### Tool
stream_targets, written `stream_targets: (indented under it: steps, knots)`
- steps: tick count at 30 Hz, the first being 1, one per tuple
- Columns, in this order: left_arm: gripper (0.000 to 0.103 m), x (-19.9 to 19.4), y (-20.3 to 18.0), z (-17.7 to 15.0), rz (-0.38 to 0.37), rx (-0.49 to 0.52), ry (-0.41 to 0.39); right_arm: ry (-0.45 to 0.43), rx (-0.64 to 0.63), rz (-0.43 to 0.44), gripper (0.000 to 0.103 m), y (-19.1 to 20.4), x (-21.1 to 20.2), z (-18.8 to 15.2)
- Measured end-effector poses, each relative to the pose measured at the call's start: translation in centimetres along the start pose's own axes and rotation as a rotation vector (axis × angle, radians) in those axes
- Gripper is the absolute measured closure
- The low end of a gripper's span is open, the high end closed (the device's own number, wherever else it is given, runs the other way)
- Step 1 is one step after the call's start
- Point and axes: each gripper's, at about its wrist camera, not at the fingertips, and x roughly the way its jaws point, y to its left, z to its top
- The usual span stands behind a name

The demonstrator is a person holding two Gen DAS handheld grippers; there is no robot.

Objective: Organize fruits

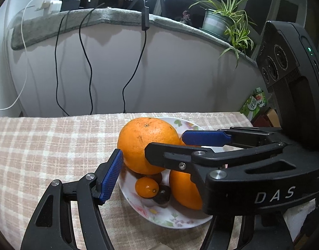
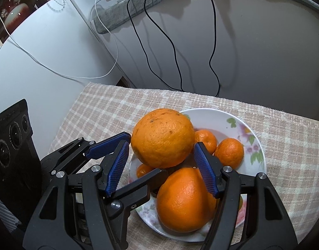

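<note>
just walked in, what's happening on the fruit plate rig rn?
Fruit is piled on a floral plate on a checked tablecloth. The right gripper is open, its blue pads flanking the top large orange, which sits on the pile; firm contact can't be confirmed. The left gripper is open too, reaching in from the left beside the same orange. A second large orange, small mandarins and a dark fruit lie on the plate.
</note>
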Motion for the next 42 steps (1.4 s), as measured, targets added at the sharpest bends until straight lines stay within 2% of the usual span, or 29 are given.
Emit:
stream_targets:
  steps: [6, 9, 12, 20, 29, 31, 32, 42]
  knots:
    - [0.036, -0.2, -0.1, -0.3, 0.003, 0.003, -0.004, -0.011, -0.007, -0.011, 0.034, 0.0, -0.4, -0.2]
    - [0.036, -0.4, -0.2, -0.3, 0.007, 0.005, -0.008, -0.023, -0.015, -0.018, 0.027, -0.1, -0.7, -0.2]
    - [0.035, -0.7, -0.3, -0.4, 0.010, 0.012, -0.015, -0.035, -0.022, -0.026, 0.027, -0.2, -1.0, -0.4]
    - [0.028, -1.5, -0.2, -0.6, 0.026, 0.007, -0.032, -0.077, -0.024, -0.029, 0.023, -0.5, -2.0, -0.8]
    - [0.028, -3.3, 0.1, -1.2, 0.044, -0.004, -0.055, -0.176, -0.064, -0.094, 0.022, -0.2, -4.6, -2.3]
    - [0.028, -3.8, 0.0, -1.4, 0.052, -0.001, -0.061, -0.204, -0.069, -0.111, 0.012, -0.2, -5.3, -2.8]
    - [0.028, -4.1, 0.0, -1.5, 0.055, 0.003, -0.066, -0.219, -0.070, -0.119, 0.011, -0.1, -5.6, -3.1]
    - [0.027, -6.5, -0.3, -2.4, 0.081, 0.009, -0.100, -0.300, -0.097, -0.189, 0.011, 0.5, -8.3, -5.3]
